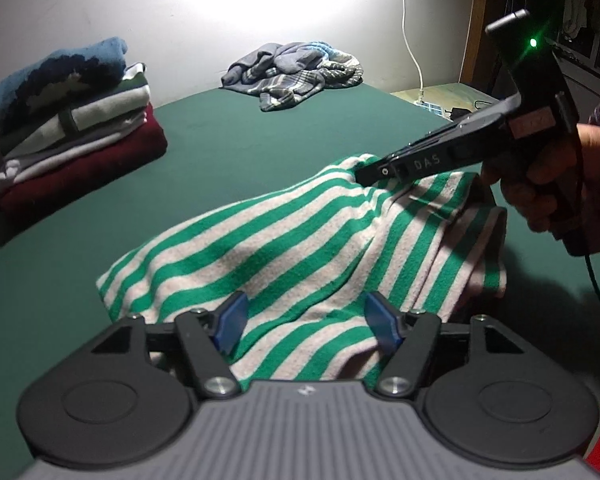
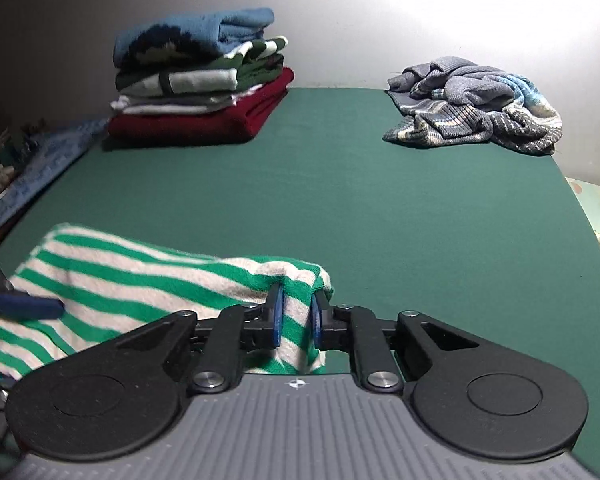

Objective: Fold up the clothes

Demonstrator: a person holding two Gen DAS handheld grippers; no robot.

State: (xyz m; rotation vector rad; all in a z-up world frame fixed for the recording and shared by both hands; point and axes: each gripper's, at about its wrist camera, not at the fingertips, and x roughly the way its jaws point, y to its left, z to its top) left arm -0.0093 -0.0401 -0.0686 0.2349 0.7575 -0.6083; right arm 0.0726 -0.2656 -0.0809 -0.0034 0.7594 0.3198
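A green-and-white striped garment (image 1: 300, 240) lies bunched at the near edge of the green table (image 1: 240, 152). My left gripper (image 1: 306, 312) is open, its blue pads (image 1: 234, 316) wide apart with the garment lying between them. My right gripper (image 2: 296, 316) is shut on a fold of the striped garment (image 2: 140, 280) and holds that end lifted off the table. In the left wrist view the right gripper (image 1: 376, 170) comes in from the right, its tip pinching the cloth. A blue pad of the left gripper (image 2: 28, 306) shows at the left of the right wrist view.
A stack of folded clothes (image 1: 72, 120) stands at the far left, also in the right wrist view (image 2: 200, 80). A heap of unfolded grey and blue clothes (image 1: 296, 70) lies at the far edge, also in the right wrist view (image 2: 476, 104). A white cable (image 1: 412, 40) hangs on the wall.
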